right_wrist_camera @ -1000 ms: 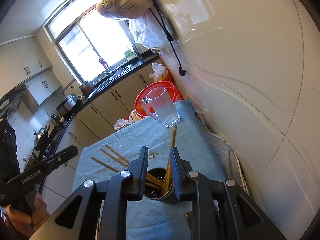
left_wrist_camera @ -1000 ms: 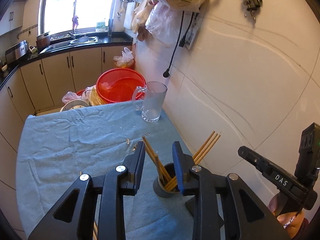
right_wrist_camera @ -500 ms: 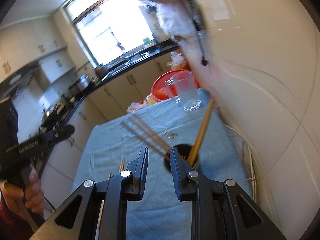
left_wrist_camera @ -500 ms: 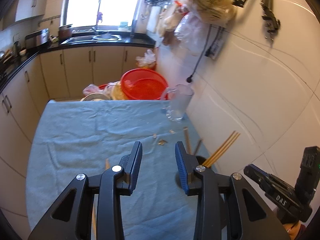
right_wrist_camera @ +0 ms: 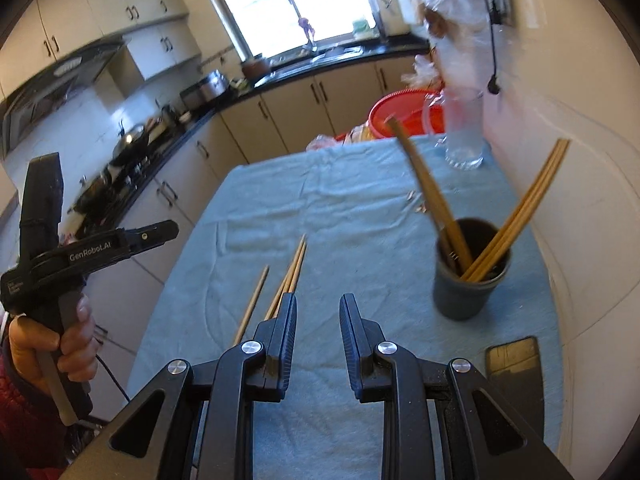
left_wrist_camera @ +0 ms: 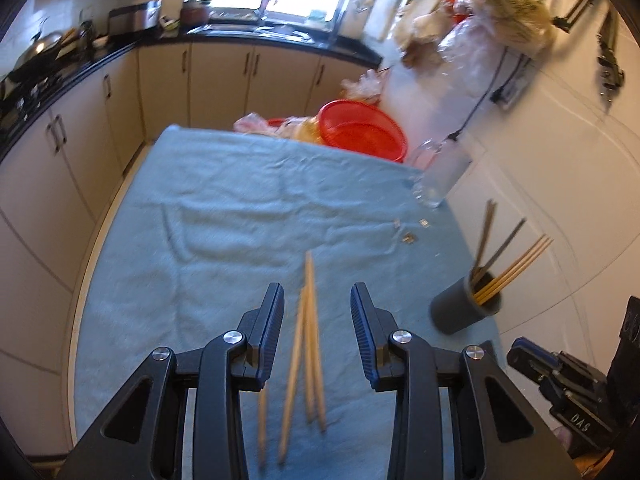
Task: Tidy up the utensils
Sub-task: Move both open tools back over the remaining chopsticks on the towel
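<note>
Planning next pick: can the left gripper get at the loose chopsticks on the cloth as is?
Probably yes. The left gripper has open, empty jaws that frame the loose chopsticks lying flat on the blue cloth; nothing lies between. The holder stands off to the side.

"GenRobot.AI" marks the left hand-held gripper (right_wrist_camera: pixel 160 234); "DAS" the right (left_wrist_camera: pixel 520 354).

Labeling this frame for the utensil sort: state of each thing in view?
Left hand-held gripper: open, empty, above the loose chopsticks.
Right hand-held gripper: open, empty.
Loose chopsticks: flat on the blue cloth.
Utensil cup: upright, chopsticks leaning inside.
Glass mug: upright, looks empty.
Red basin: past the cloth's far edge.
</note>
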